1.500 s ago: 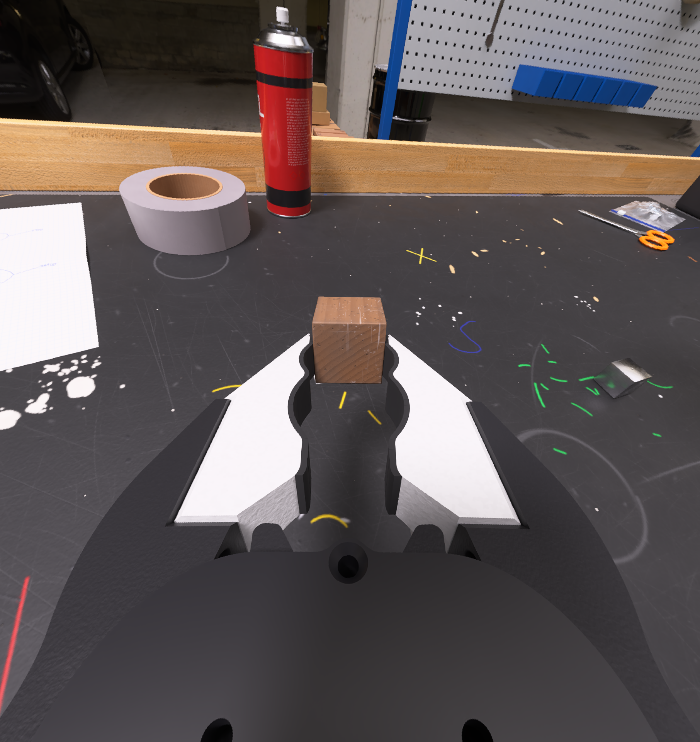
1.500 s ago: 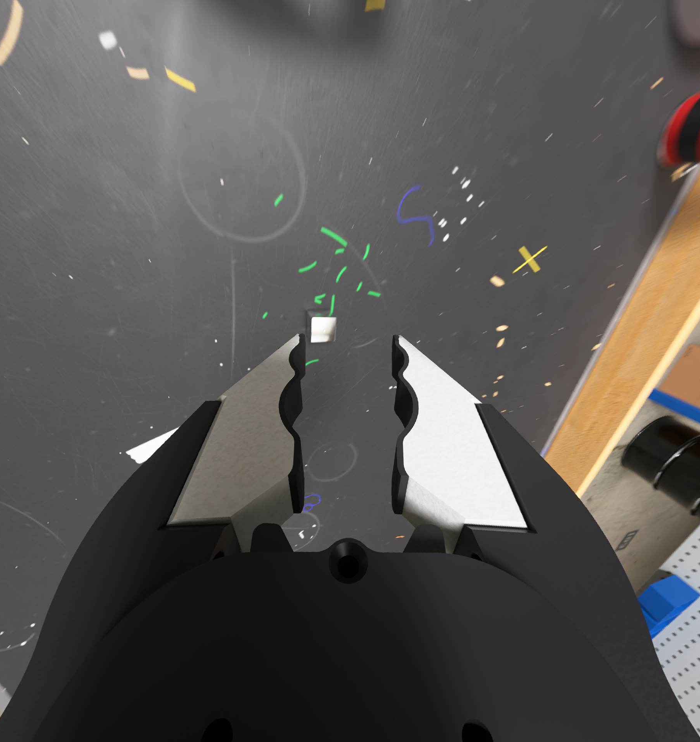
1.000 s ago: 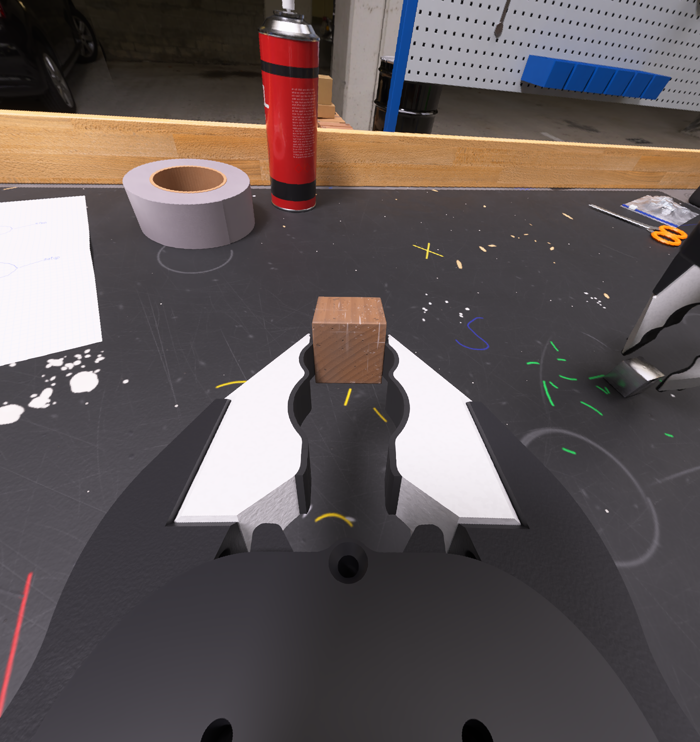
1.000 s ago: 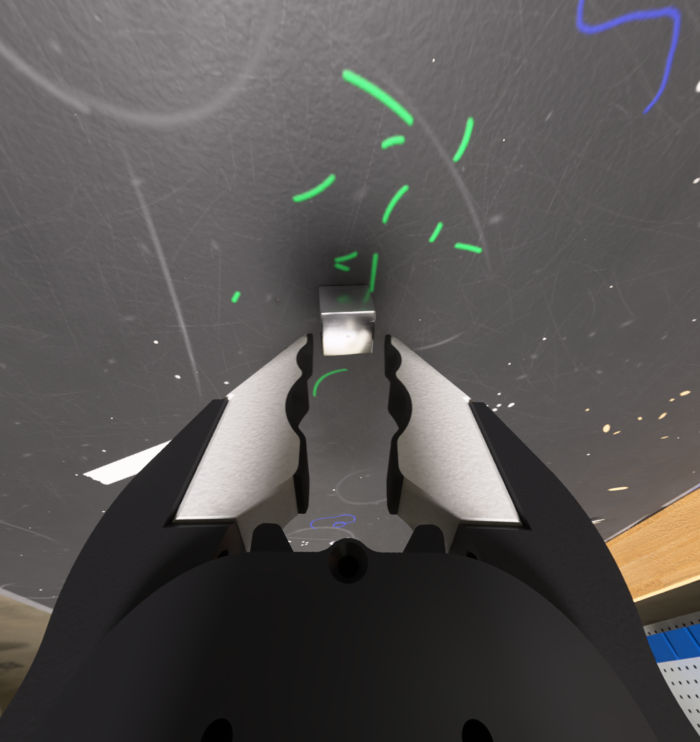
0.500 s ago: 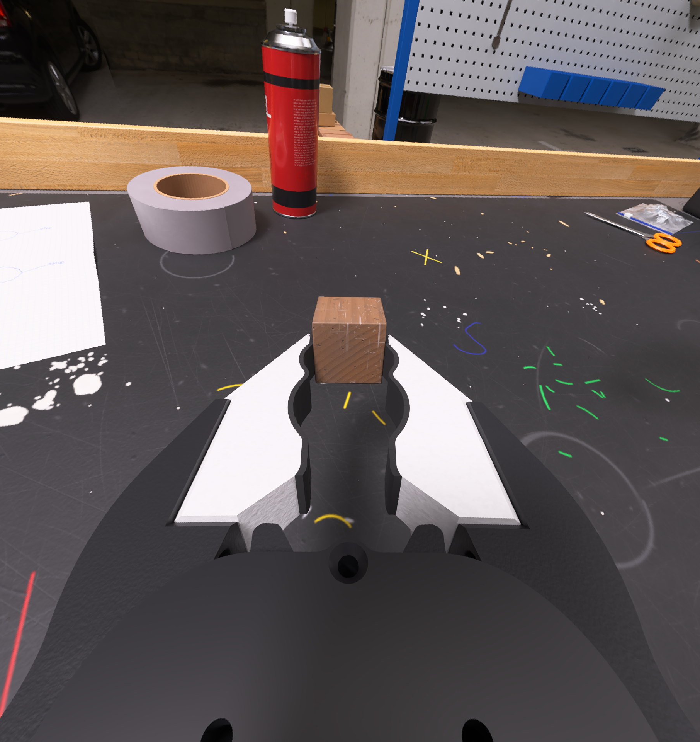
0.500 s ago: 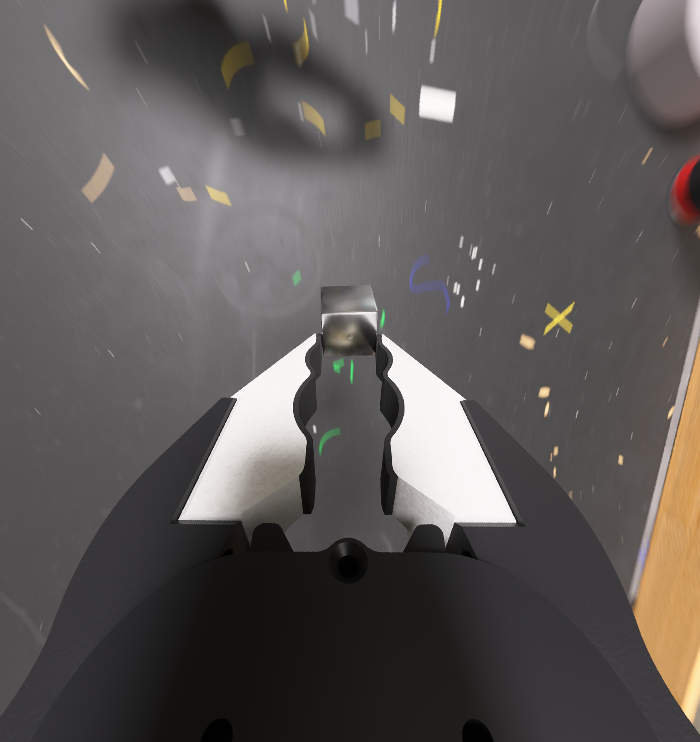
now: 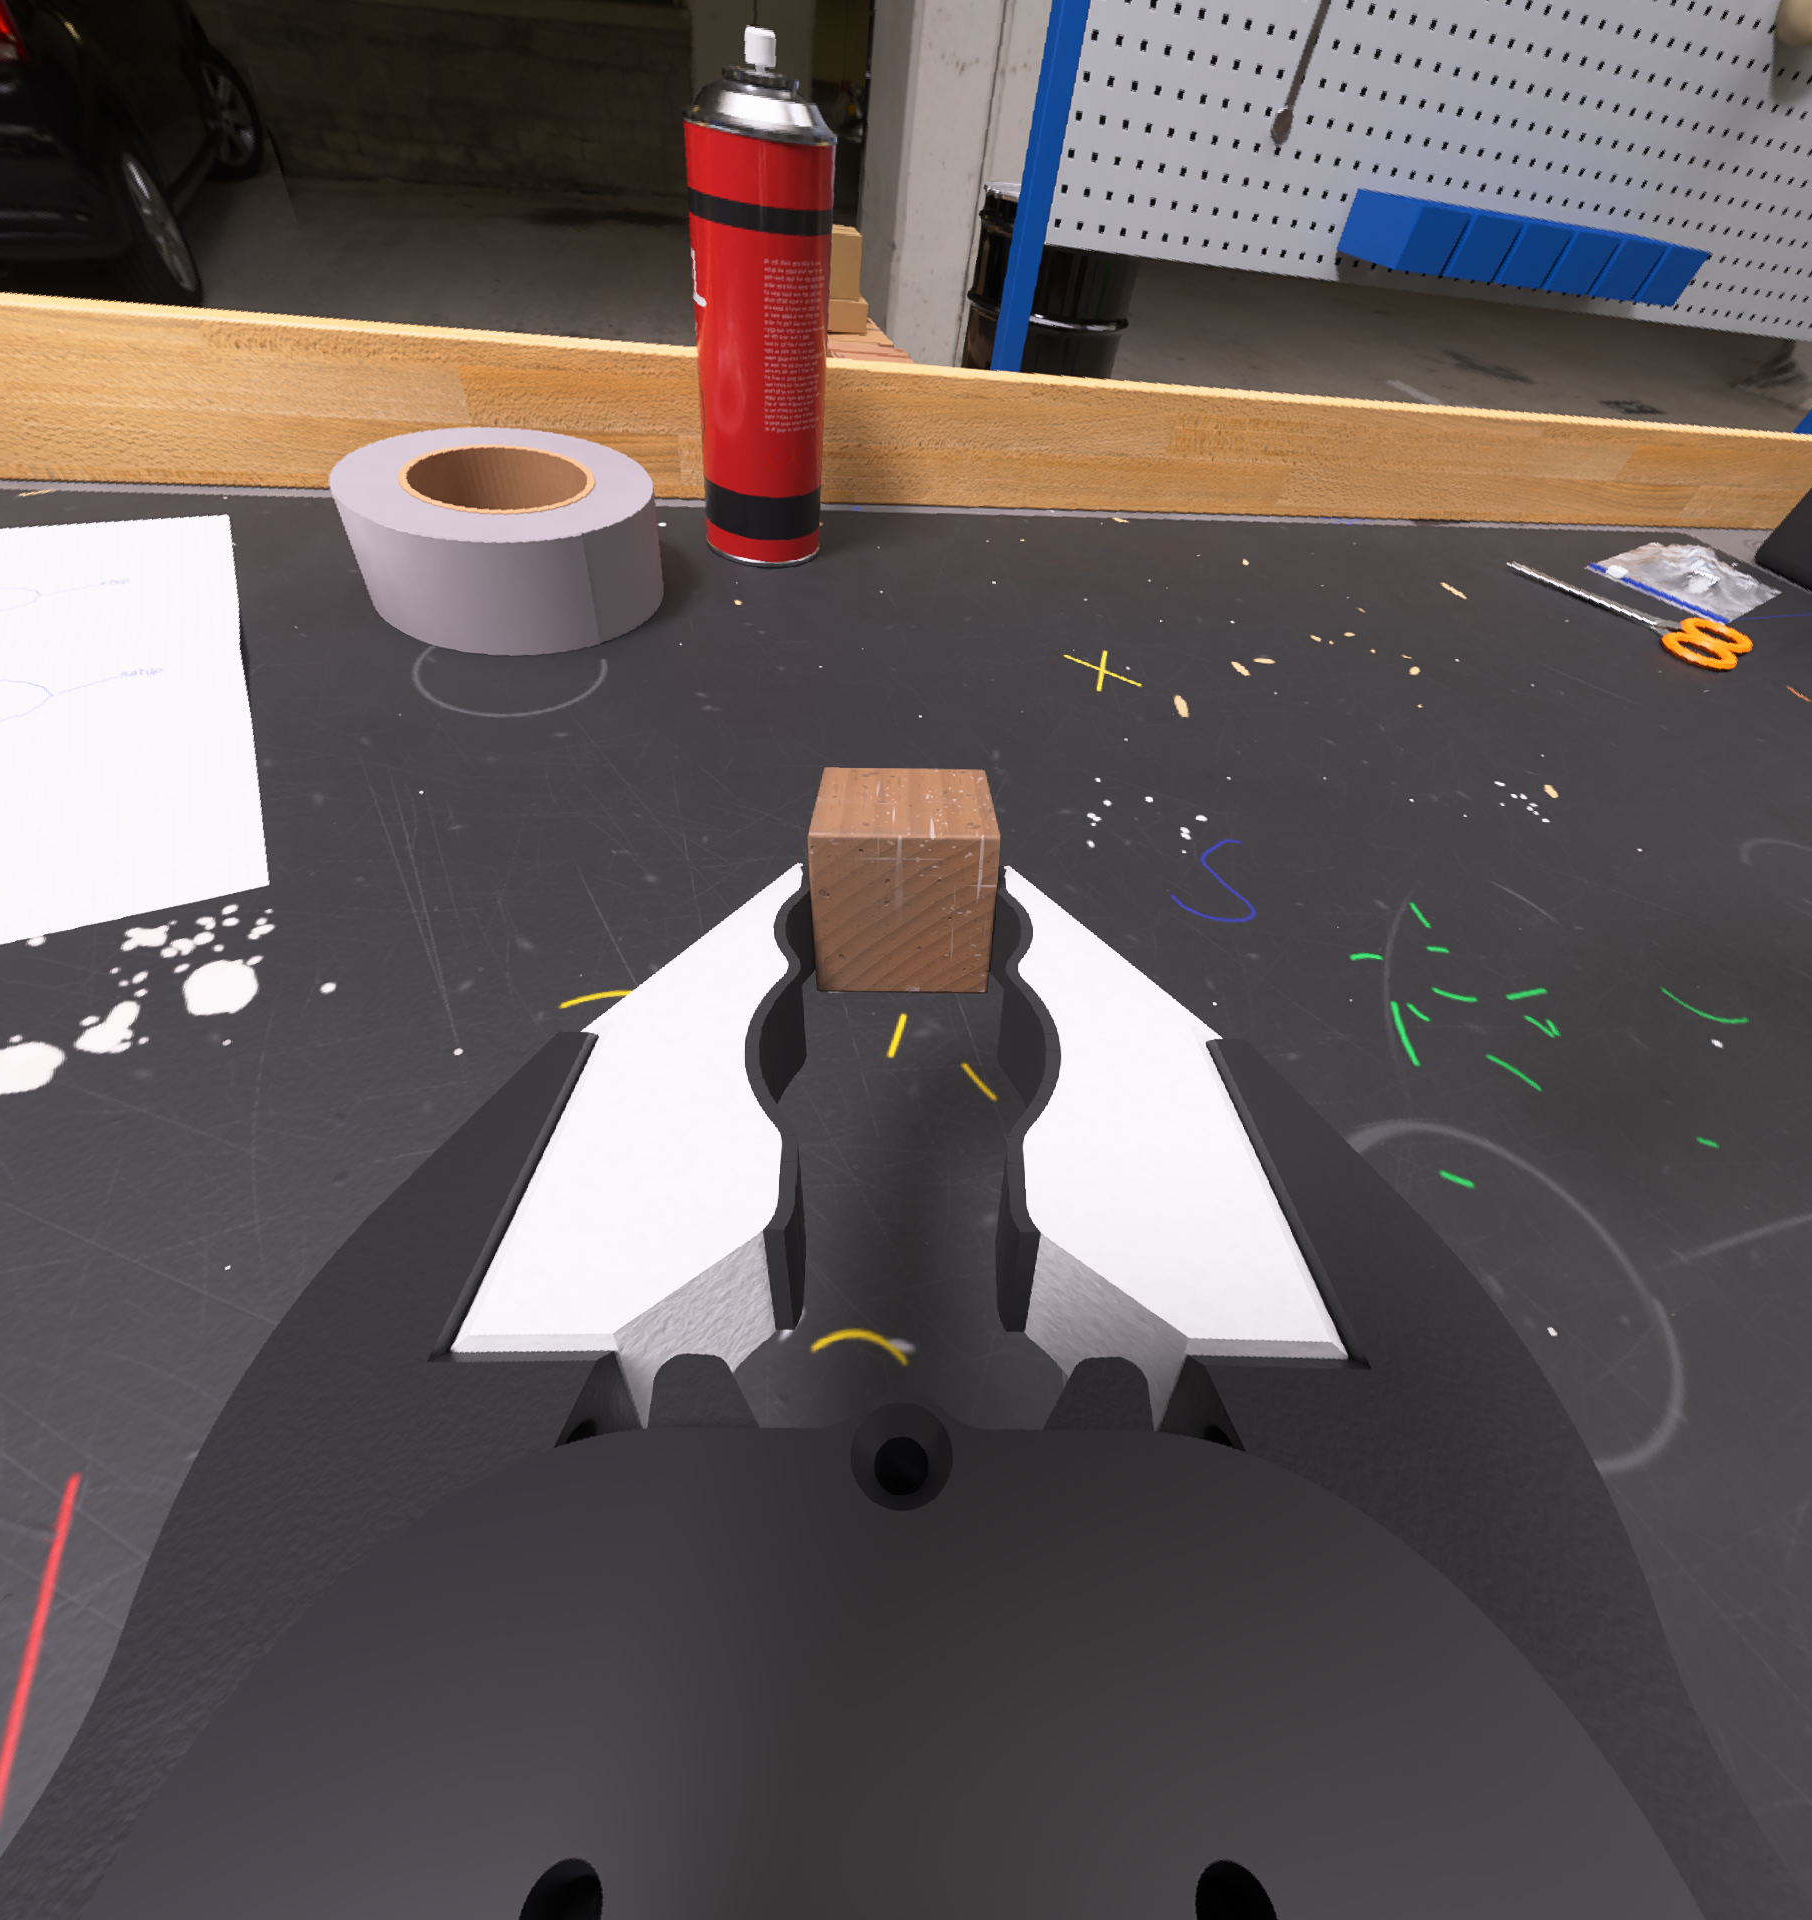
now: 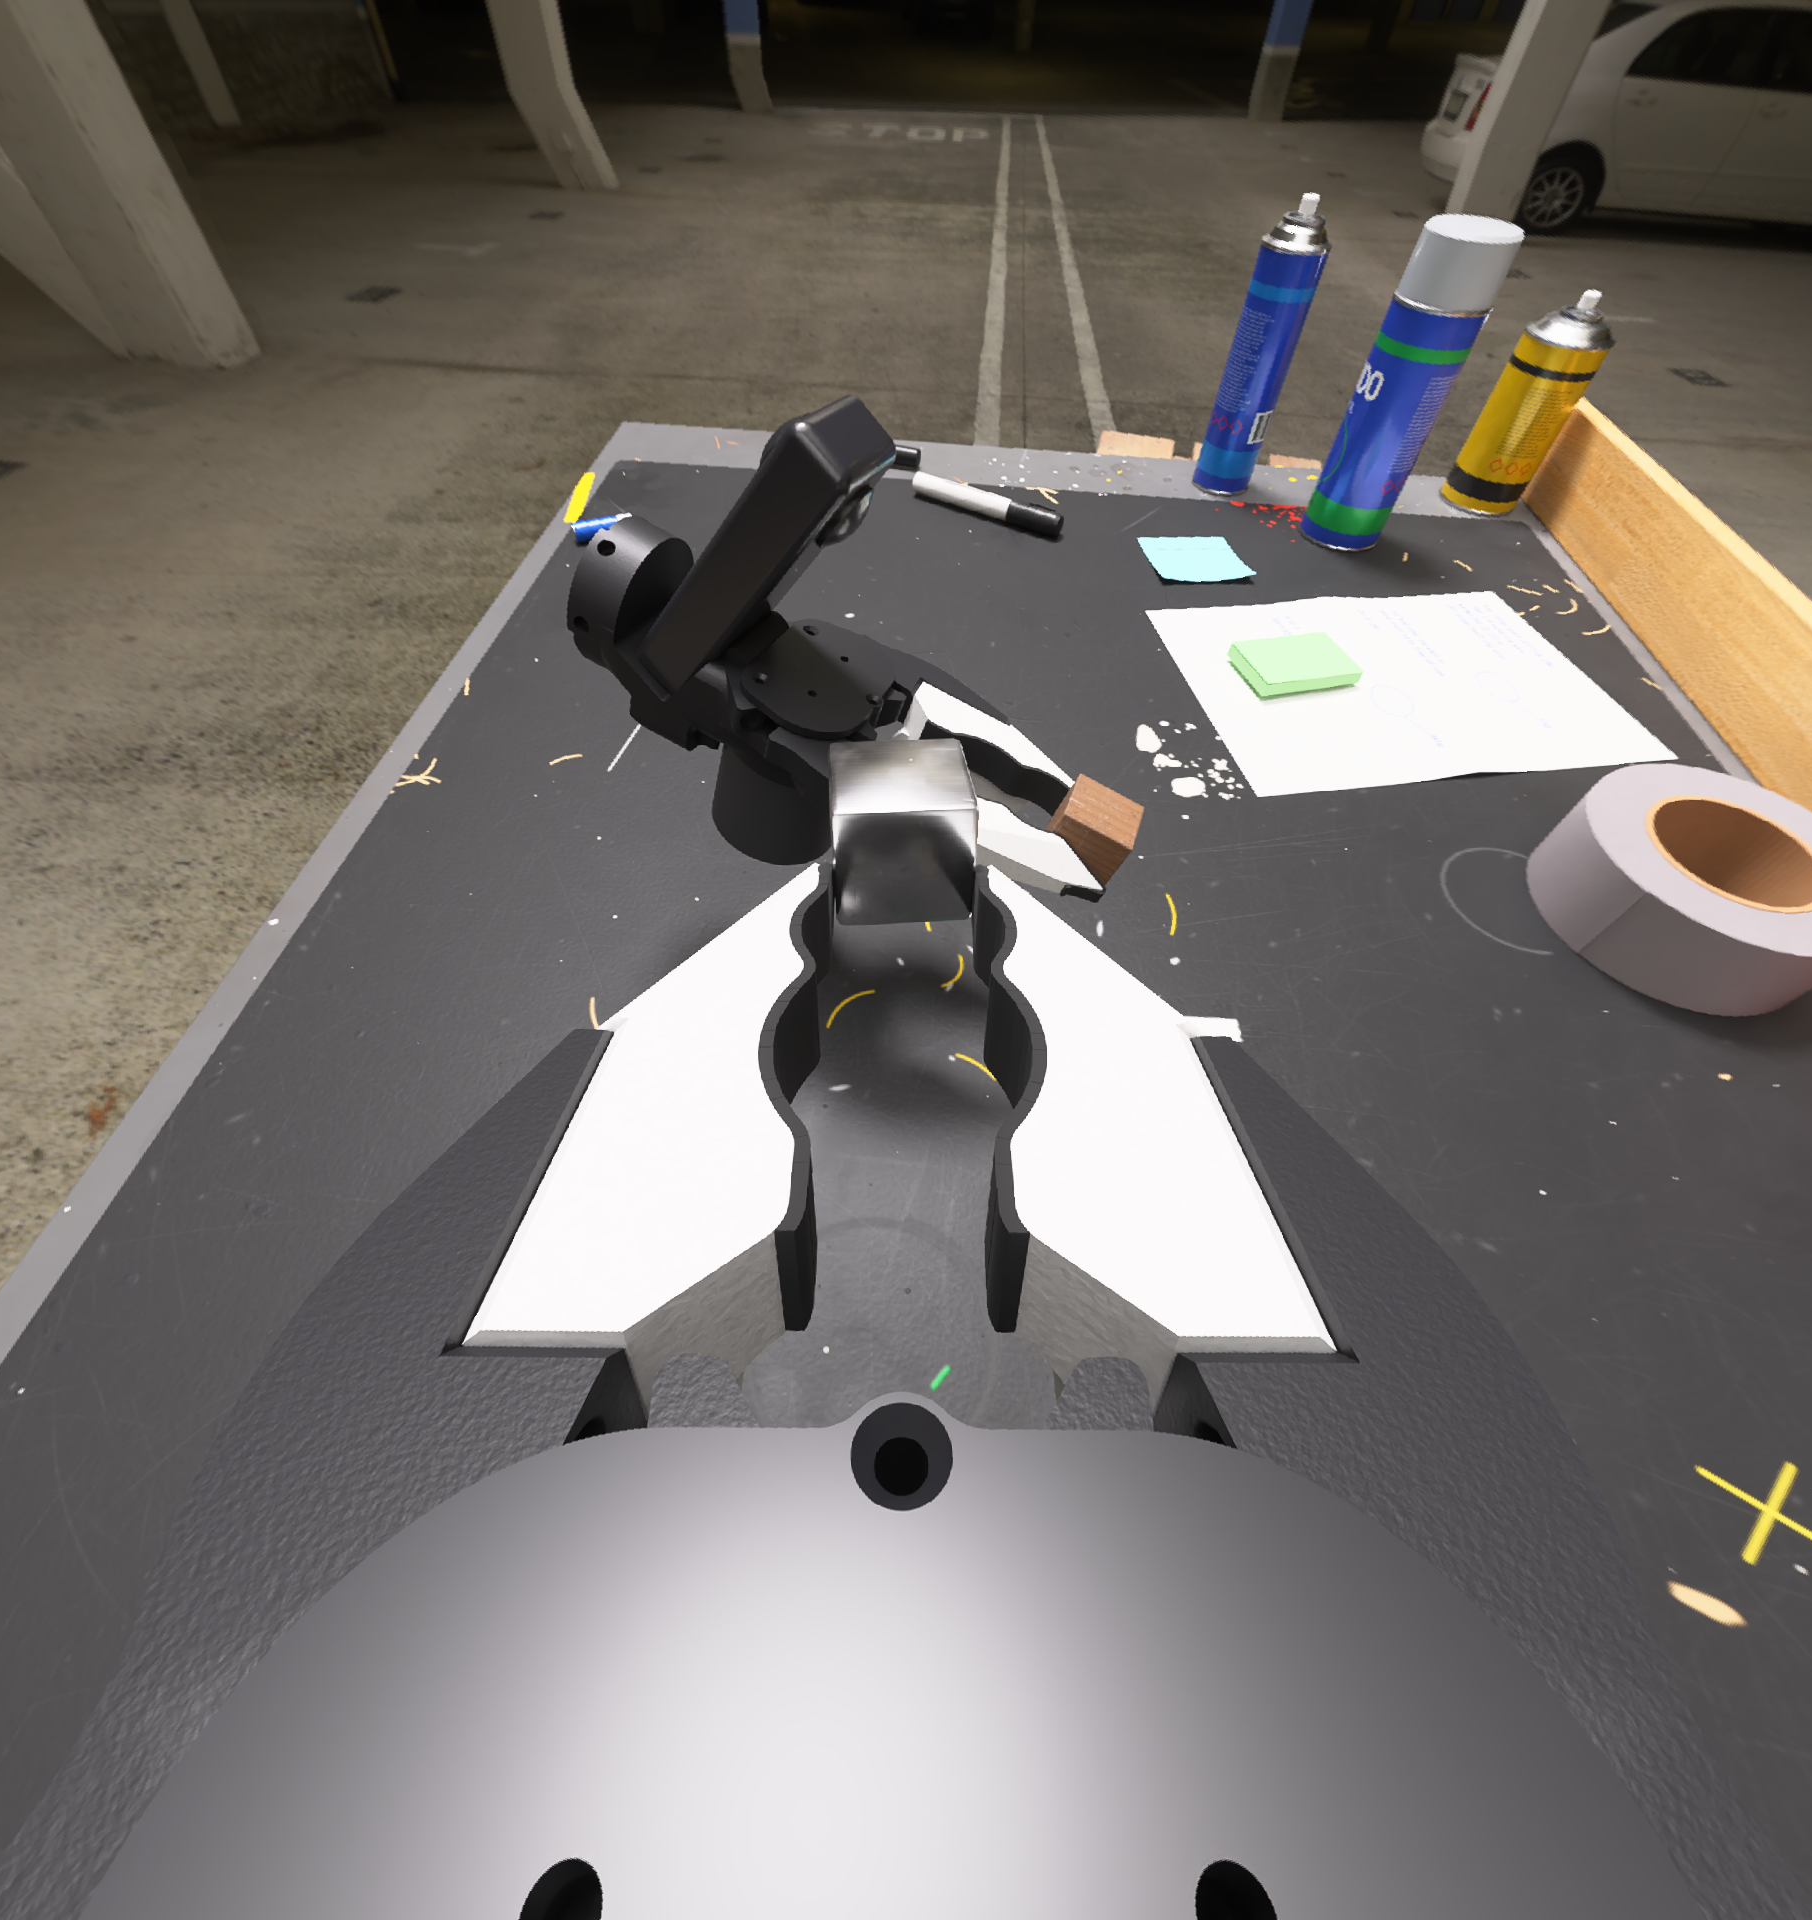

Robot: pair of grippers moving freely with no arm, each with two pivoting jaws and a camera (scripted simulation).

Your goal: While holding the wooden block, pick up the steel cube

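Above the dark workbench (image 8: 382, 1039), the right gripper (image 8: 903, 883) pinches the steel cube (image 8: 902, 831) at its fingertips, clear of the surface. Beyond it, the left gripper (image 7: 903, 914) clamps the wooden block (image 7: 903, 883) at its tips, near a grey tape roll (image 7: 502, 540).

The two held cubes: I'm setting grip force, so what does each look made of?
Wooden block: brown, matte, with diagonal grain lines and small nicks, so likely wood. Steel cube: grey and glossy with mirror-like reflections, so probably polished metal.

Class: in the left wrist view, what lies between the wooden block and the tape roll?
Bare mat, only scratches and a faint chalk ring; wooden block, tape roll.
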